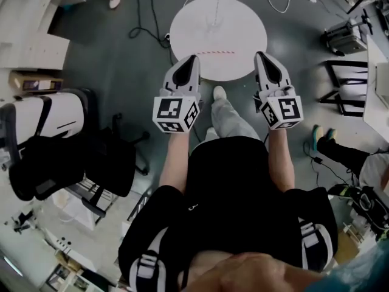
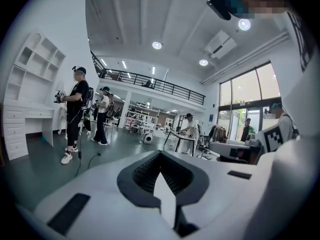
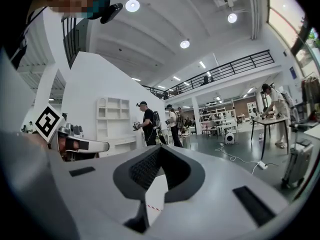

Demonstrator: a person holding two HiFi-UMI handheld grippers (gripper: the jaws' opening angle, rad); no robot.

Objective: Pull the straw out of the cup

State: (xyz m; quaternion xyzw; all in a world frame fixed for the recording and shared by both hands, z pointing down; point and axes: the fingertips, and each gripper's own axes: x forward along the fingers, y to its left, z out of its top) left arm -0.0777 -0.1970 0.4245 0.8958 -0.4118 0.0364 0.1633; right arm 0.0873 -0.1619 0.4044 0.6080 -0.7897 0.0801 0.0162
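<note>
A red-and-white striped straw [image 1: 216,52] lies flat on the round white table [image 1: 243,17] ahead of me. Farther back on the table stands a faint clear shape [image 1: 214,22] that may be the cup; I cannot tell for sure. My left gripper [image 1: 193,58] hangs over the table's near left rim, jaws shut with nothing held. My right gripper [image 1: 260,55] is level with it at the near right rim, also shut and empty. Through the right gripper's [image 3: 157,149] jaw gap a bit of the straw [image 3: 155,207] shows. The left gripper [image 2: 161,154] looks out over the room.
A black office chair [image 1: 73,157] stands at my left beside white shelving [image 1: 30,35]. Cables [image 1: 143,17] trail across the grey floor. Two people with devices [image 2: 77,111] stand by the shelves, and another bends at a far table [image 2: 182,136]. A seated person's leg [image 1: 340,151] is at the right.
</note>
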